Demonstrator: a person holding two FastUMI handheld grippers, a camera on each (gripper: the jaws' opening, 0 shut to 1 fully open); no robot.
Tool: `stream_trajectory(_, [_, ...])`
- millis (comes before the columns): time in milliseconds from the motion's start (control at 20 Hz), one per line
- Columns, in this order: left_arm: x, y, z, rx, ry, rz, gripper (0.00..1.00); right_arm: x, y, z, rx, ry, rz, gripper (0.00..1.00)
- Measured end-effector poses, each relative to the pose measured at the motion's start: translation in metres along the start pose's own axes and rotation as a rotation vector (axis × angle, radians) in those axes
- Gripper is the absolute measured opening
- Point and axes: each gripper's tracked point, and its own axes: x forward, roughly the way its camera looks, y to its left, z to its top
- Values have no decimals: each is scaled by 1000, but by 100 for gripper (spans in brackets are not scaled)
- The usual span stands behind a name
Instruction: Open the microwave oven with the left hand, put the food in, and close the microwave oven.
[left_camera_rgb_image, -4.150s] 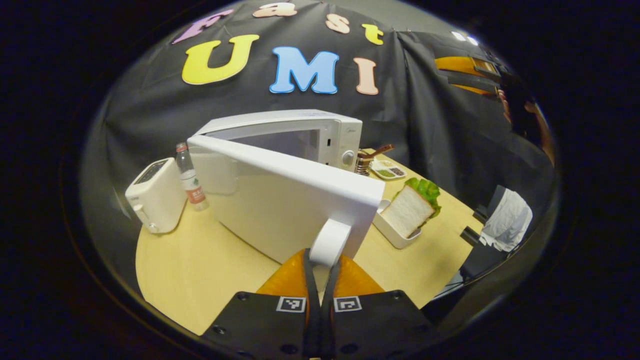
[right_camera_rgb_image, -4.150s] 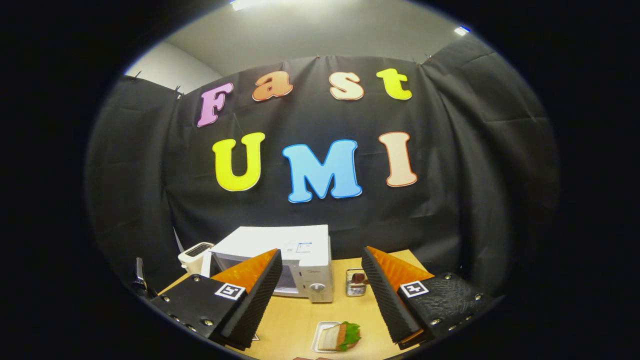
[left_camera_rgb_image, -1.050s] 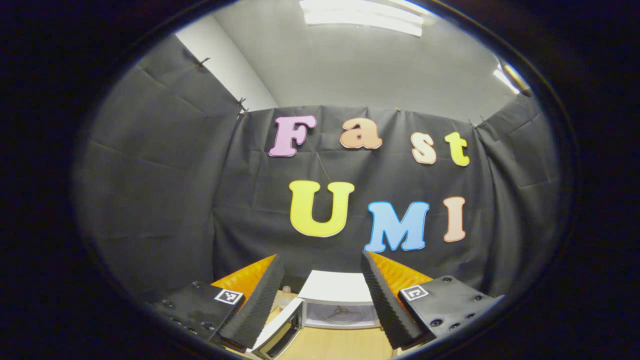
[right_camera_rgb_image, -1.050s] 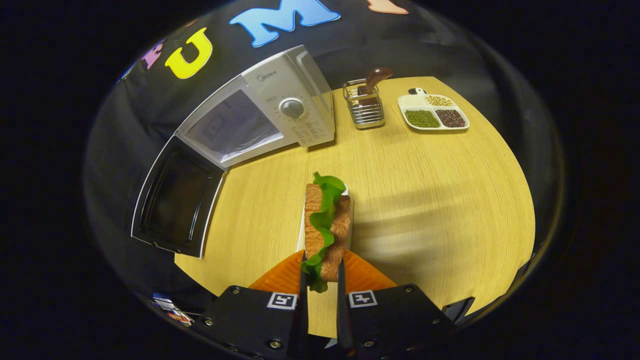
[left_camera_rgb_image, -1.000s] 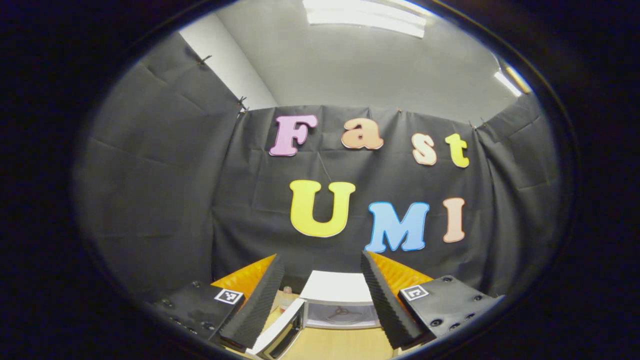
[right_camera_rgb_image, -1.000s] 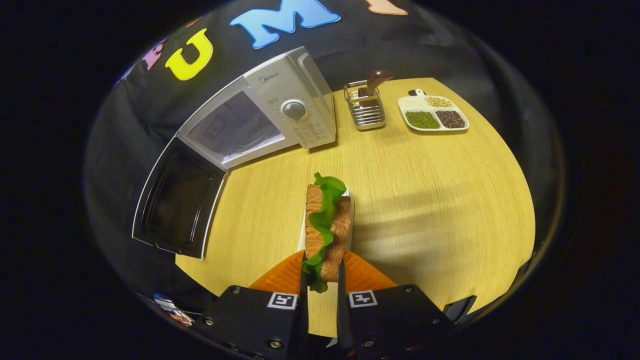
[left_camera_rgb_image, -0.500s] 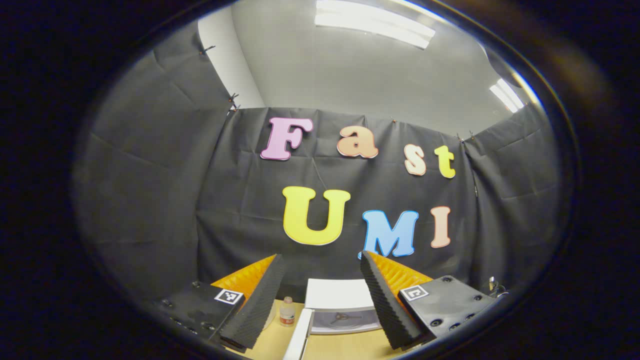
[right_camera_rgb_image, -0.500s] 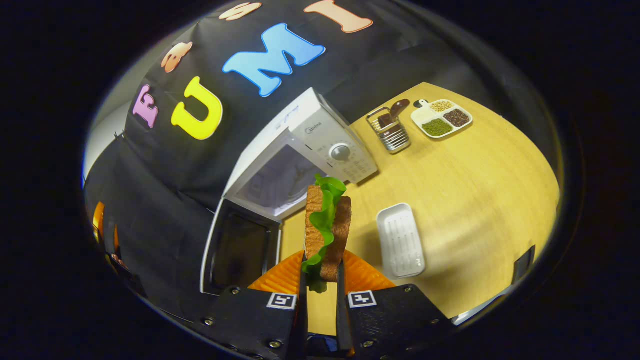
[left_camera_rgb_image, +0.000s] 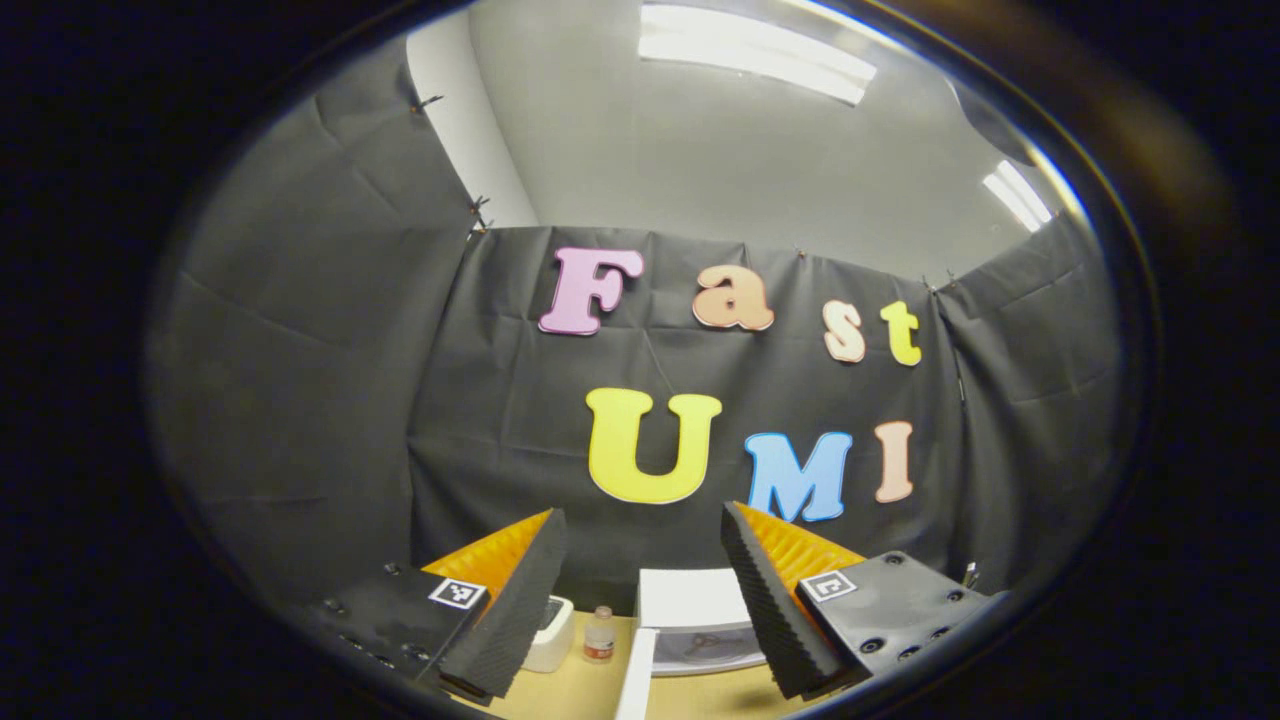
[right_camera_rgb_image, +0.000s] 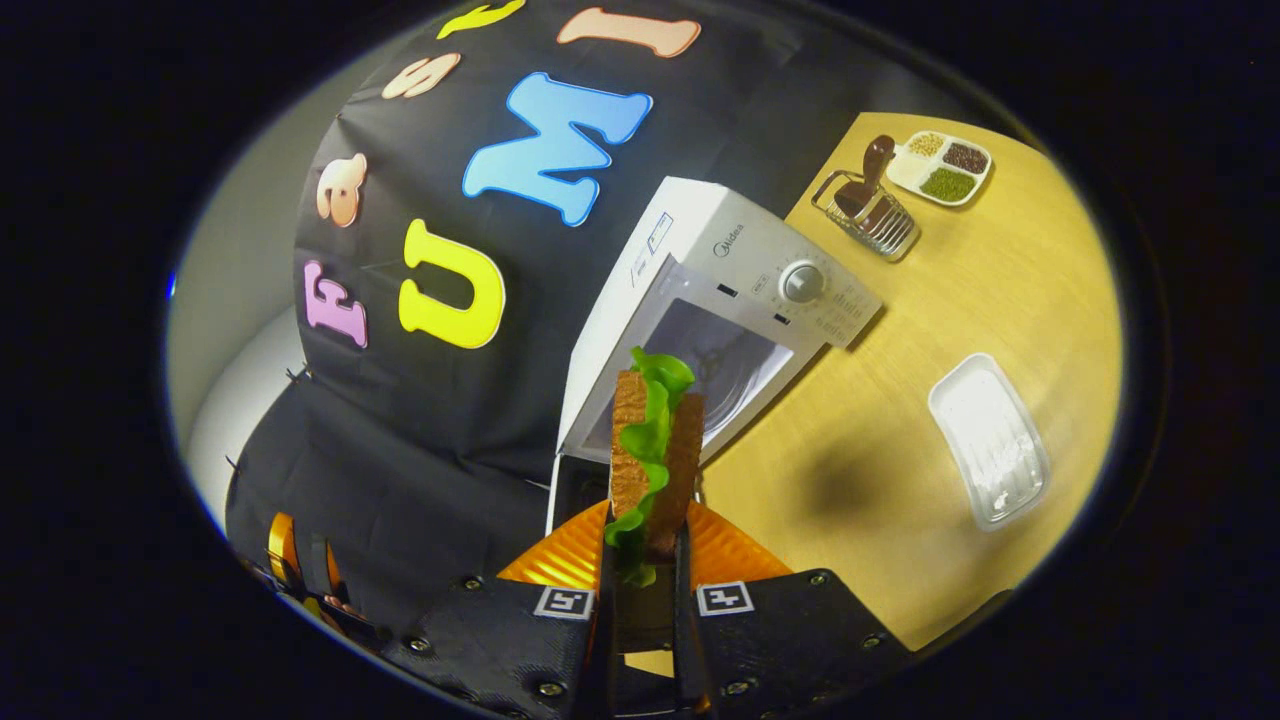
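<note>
sandwich held, cavity straight ahead

black cloth wall backs a pale wooden bench (right_camera_rgb_image: 960, 330). left gripper (left_camera_rgb_image: 642, 600): fingers spread wide, holding nothing, hanging back with the microwave (left_camera_rgb_image: 695, 620) low between them, door (left_camera_rgb_image: 632, 685) swung open. right gripper (right_camera_rgb_image: 643, 560): fingers pinched on the sandwich (right_camera_rgb_image: 652, 450), its long axis running forward along the fingers, lettuce edge up. it points at the open cavity (right_camera_rgb_image: 715, 365), just beyond its tip. right hand is nearer; judged next: push straight in. emptied tray (right_camera_rgb_image: 988, 440) lies off to the right.

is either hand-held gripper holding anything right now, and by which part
The right hand-held gripper is shut on the sandwich, pinching its lower end, one finger on each bread face. The left hand-held gripper is open and holds nothing.
</note>
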Motion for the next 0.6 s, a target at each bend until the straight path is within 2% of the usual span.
stream_trajectory(250, [-5,-1,-5,37,25,17,98,57,-8,8,169,-43,17,23])
stream_trajectory(600, [-3,8,-14,47,56,30,98,137,-28,15,232,-121,-41,23])
